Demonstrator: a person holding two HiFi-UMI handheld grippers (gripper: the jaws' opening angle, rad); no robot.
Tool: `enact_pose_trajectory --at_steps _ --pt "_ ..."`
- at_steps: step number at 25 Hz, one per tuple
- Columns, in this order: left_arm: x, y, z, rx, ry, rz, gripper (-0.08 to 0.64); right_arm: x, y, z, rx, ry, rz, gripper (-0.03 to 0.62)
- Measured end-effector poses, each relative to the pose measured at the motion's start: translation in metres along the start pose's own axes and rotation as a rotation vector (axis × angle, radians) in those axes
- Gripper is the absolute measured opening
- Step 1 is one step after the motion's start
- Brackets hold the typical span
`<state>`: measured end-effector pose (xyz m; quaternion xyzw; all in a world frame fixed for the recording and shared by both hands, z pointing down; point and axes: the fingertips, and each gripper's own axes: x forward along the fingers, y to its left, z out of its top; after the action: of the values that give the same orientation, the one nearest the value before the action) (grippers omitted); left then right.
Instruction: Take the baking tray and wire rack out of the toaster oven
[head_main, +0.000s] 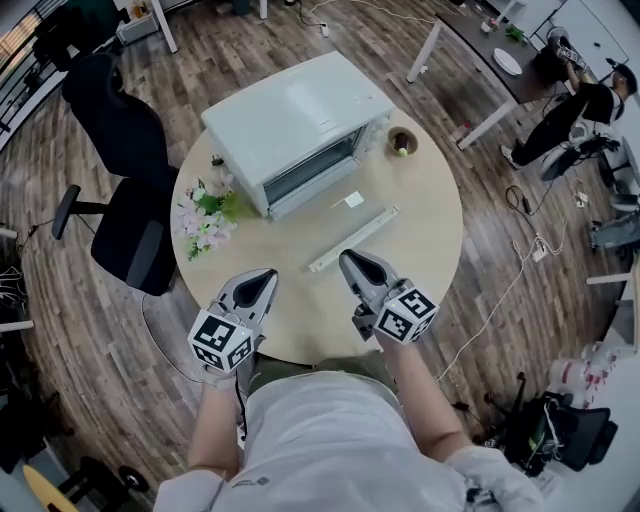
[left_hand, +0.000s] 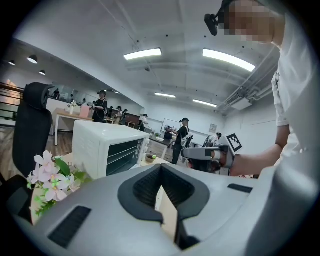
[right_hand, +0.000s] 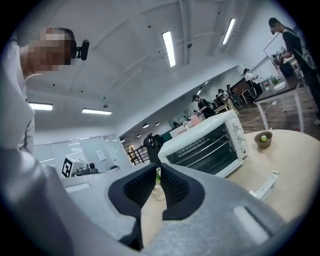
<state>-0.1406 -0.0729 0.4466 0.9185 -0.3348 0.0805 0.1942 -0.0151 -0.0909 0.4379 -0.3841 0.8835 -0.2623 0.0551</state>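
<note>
A white toaster oven (head_main: 295, 125) stands at the back of the round wooden table (head_main: 430, 230), its glass door closed and facing me. Through the glass in the right gripper view I make out the bars of the wire rack (right_hand: 210, 147); the baking tray cannot be picked out. My left gripper (head_main: 268, 275) hovers over the table's near edge, shut with nothing in it, pointing at the oven (left_hand: 107, 145). My right gripper (head_main: 348, 258) sits beside it, also shut and empty, well short of the oven (right_hand: 207, 142). Both are apart from the oven.
A bunch of pink and white flowers (head_main: 205, 215) lies left of the oven. A small bowl (head_main: 402, 142) with a green thing sits to its right. A white strip (head_main: 353, 238) and a small note (head_main: 352, 200) lie before the door. A black chair (head_main: 130, 160) stands left.
</note>
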Motion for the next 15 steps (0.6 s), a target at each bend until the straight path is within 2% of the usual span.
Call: enact_pose_trajectory --at_steps 8,15 --pt "0.021 -0.004 -0.01 -0.067 0.001 0.158 0.0 0.028 -0.05 -0.002 0.078 0.073 0.116 0.023" --pt "0.033 -0.002 -0.021 -0.131 0.005 0.283 0.0 0.062 -0.097 -0.017 0.161 0.132 0.159 0.029"
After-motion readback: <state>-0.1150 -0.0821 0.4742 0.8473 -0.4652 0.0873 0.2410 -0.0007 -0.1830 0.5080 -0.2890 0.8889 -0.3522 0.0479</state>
